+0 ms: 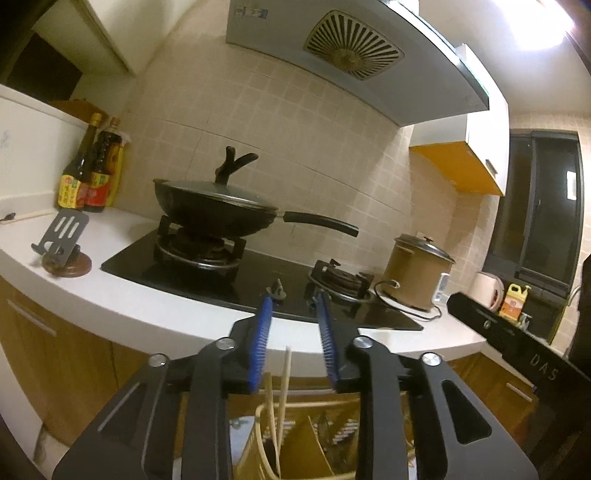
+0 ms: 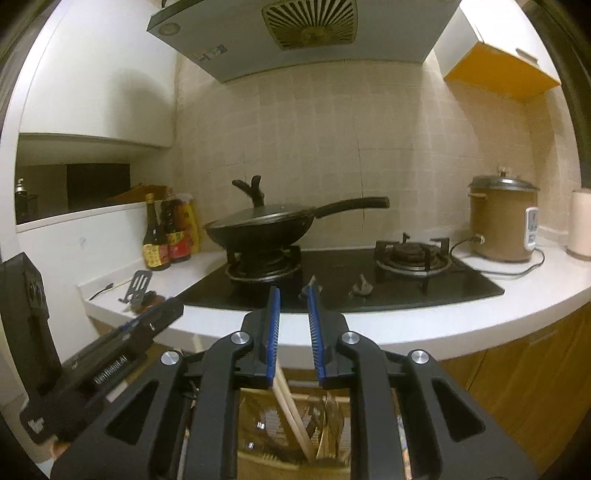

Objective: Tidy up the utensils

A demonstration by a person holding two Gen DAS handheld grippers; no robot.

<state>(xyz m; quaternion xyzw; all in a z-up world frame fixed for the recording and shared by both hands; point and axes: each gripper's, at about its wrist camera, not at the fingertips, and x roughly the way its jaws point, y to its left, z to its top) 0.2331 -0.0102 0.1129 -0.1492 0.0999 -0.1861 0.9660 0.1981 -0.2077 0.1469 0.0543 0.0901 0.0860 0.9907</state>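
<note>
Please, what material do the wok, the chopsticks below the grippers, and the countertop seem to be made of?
Wok: likely dark metal, matte black; its lid glints, perhaps glass.
Chopsticks: pale tan, dull sticks, probably bamboo or wood; plastic is possible.
Countertop: smooth, uniform white with a rounded edge, perhaps artificial stone or laminate.

both claws just held level side by side, left claw (image 1: 294,299) and right claw (image 2: 294,291) gaping, nothing gripped

Warm, dim indoor light fills both views. A ceiling lamp (image 1: 543,26) blows out to white glare at the upper right of the left view. Fisheye distortion bends the counter edge (image 1: 147,314), corners vignette black, and fine detail is soft and noisy.
</note>
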